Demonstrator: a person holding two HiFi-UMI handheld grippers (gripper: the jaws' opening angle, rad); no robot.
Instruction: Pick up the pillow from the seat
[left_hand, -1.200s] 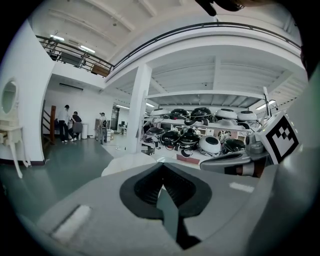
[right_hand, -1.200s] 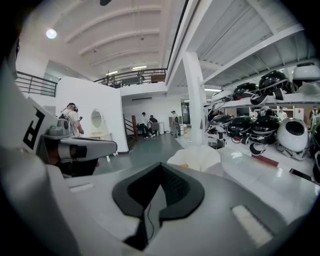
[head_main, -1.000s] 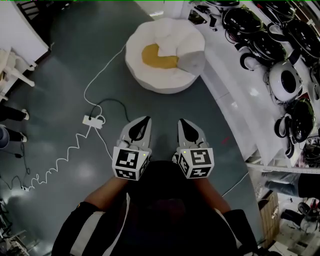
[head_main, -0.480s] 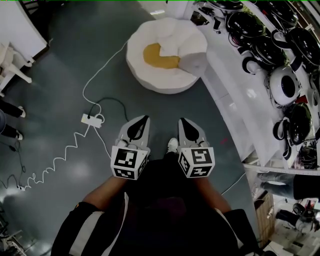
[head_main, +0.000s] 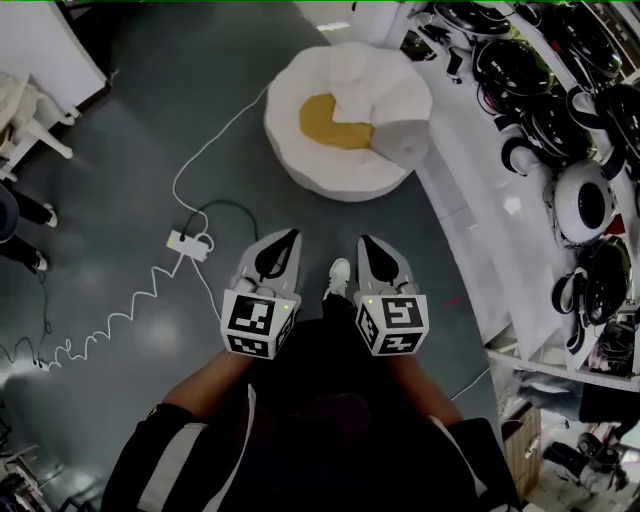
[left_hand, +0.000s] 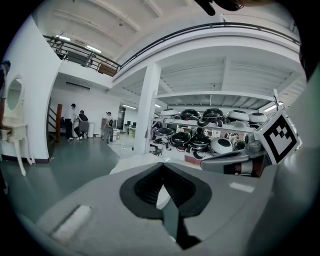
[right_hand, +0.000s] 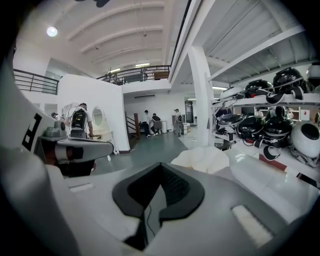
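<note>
Plainly the step in hand is the approach: nothing is grasped yet. In the head view the left claw (head_main: 290, 236) and the right claw (head_main: 366, 241) are held side by side over the grey floor (head_main: 130, 140), well short of the round white seat (head_main: 325, 178). Each gripper view shows its dark pads closed together with nothing between them.

A pale grey pillow (head_main: 405, 140) lies on the seat's right edge, partly overlapping a mustard-yellow cushion (head_main: 328, 120) in the seat's hollow. I take the grey one for the task's thing, though the yellow one could be meant.

Next, the person needs to close the gap to the seat, spread at least one claw wide, and lower it over the pillow's near corner. A white cable (head_main: 215, 130) and a power strip (head_main: 182, 241) lie on the floor to the left, clear of the path.
</note>
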